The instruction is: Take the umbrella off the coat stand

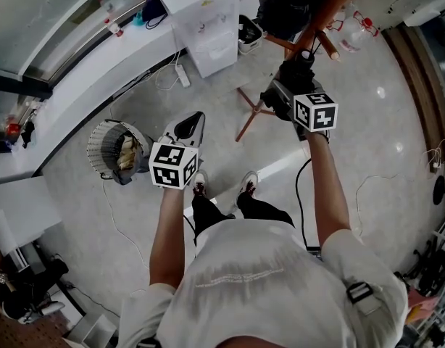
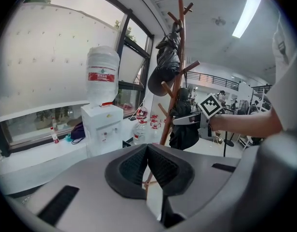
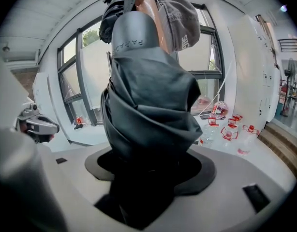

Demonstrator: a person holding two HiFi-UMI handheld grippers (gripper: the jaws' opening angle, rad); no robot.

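Observation:
The wooden coat stand (image 1: 328, 4) (image 2: 180, 57) rises in front of me. A folded black umbrella (image 3: 148, 105) (image 2: 183, 129) hangs against its pole. My right gripper (image 3: 148, 178) (image 1: 296, 69) is shut on the umbrella's lower fabric, which fills the space between the pads. The umbrella's grey handle end (image 3: 135, 33) points up toward a peg. A grey cap (image 3: 181, 18) and a black bag (image 2: 168, 57) hang higher on the stand. My left gripper (image 1: 190, 126) (image 2: 147, 148) is shut and holds nothing, well left of the stand.
A white water dispenser (image 1: 205, 22) (image 2: 103, 124) stands by the window counter, left of the stand. A wire basket (image 1: 114, 151) sits on the floor at the left. Several bottles with red handles (image 3: 227, 128) lie near the stand's base. Cables and a power strip (image 1: 183, 75) cross the floor.

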